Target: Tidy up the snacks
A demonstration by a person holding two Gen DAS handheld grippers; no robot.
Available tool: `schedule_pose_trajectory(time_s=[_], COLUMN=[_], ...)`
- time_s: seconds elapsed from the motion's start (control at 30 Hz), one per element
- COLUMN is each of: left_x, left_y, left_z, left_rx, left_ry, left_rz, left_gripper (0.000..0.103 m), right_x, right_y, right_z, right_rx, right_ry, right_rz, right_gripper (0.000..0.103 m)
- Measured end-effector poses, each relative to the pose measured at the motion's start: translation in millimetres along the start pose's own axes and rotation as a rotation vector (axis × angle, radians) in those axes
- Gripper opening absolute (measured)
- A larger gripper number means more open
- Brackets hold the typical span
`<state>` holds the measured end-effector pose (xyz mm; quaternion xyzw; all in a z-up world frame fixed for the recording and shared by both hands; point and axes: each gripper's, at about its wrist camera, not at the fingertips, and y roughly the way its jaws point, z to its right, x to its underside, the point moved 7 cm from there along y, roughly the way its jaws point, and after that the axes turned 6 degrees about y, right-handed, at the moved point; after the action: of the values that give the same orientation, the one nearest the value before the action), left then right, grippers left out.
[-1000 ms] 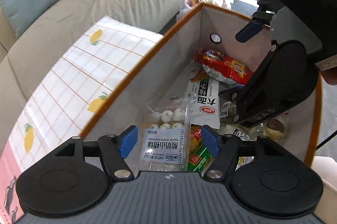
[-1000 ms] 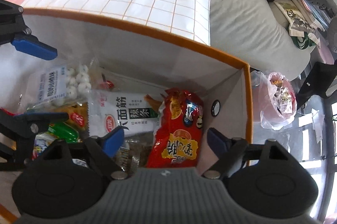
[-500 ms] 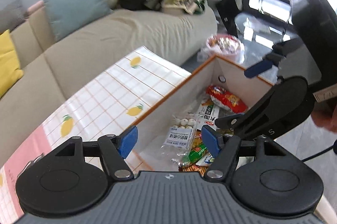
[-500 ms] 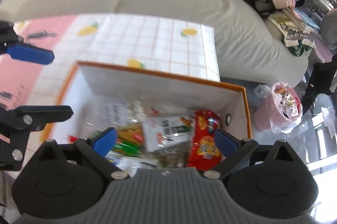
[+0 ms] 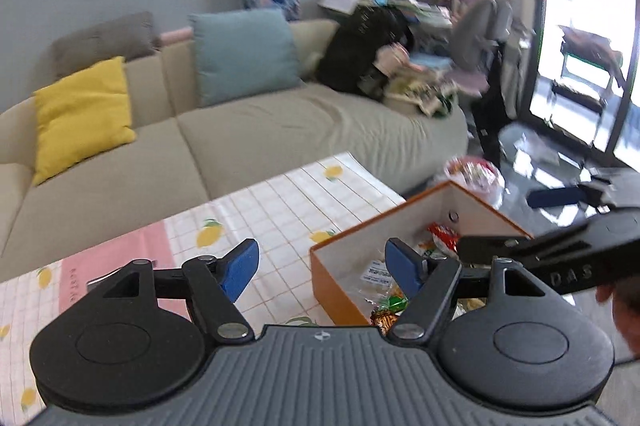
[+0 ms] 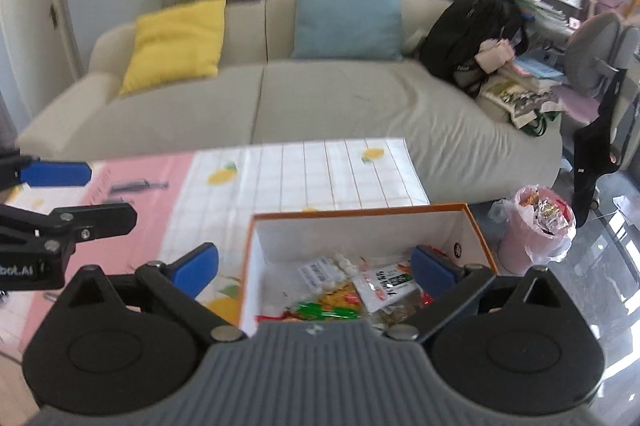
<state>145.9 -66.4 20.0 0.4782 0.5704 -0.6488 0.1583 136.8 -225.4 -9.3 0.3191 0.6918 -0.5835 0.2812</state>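
Both hand-held grippers, left [image 5: 320, 266] & right [image 6: 314, 266], wide & empty above orange snack box [image 6: 476, 226] on desk [image 6: 320, 169]: packing looks done, next prob. check for strays.

Left wrist view: raised above the desk [image 5: 280, 201], facing the sofa [image 5: 280, 121], orange box [image 5: 340, 282] lower right. Right wrist view: raised over the orange box [image 6: 368, 214], facing the sofa [image 6: 320, 97] squarely. Shared: box, desk, sofa, cushions.

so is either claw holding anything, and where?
Nothing held. Left claw and right claw are both open and empty above the snack box.
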Motion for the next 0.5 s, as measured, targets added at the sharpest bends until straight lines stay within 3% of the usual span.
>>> schedule_pose_trajectory(time_s=[0.2,0.5], left_x=[17.4,63.4], left_y=[-31.6,-53.1], left_z=[-2.8,-13.0], left_rx=[-0.077,-0.133], left_ry=[-0.051,-0.15], left_rz=[0.047,0.012], left_gripper=[0.085,0.085], right_x=[20.5,62.1], right_y=[-40.9,-68.2], right_z=[-24.0,-48.3], right_rx=[0.022,0.085], right_ry=[0.024,-0.038], right_rz=[0.09,0.134], right_gripper=[0.1,0.1])
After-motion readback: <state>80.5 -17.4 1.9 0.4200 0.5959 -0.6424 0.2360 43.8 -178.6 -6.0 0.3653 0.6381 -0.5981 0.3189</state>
